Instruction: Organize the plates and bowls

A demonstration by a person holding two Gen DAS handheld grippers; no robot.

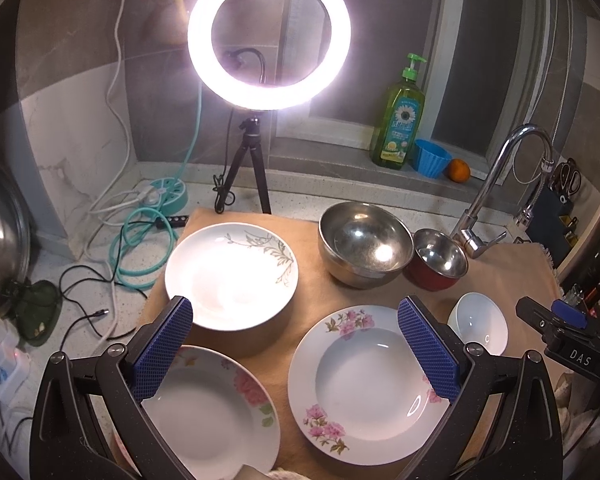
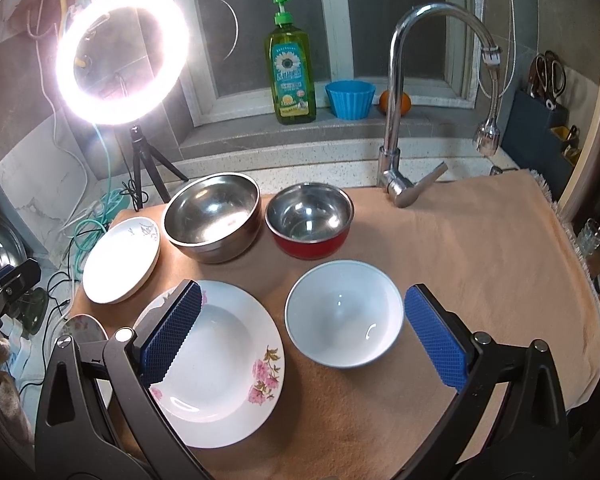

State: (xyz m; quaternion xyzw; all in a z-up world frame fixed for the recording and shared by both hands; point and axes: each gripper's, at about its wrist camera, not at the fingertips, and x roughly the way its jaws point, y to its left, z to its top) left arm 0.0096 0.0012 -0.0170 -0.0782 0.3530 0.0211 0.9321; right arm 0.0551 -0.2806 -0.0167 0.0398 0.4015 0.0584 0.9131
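On a tan cloth [image 2: 460,248] lie three plates: a leaf-patterned plate [image 1: 231,270] at the back left, a pink-flower plate [image 1: 364,384] in front, and a pink-rose plate [image 1: 216,416] at the near left. A large steel bowl [image 1: 364,242], a red-sided steel bowl [image 1: 440,258] and a small white bowl [image 2: 343,312] stand to the right. My left gripper [image 1: 296,348] is open and empty above the two near plates. My right gripper [image 2: 304,332] is open and empty, hovering over the flower plate [image 2: 220,364] and the white bowl.
A lit ring light on a tripod [image 1: 268,36] stands at the back left among cables [image 1: 140,240]. A faucet [image 2: 400,120] rises behind the bowls. A soap bottle [image 2: 290,68], blue cup [image 2: 350,98] and orange sit on the sill. A pot lid [image 1: 0,232] is at the left.
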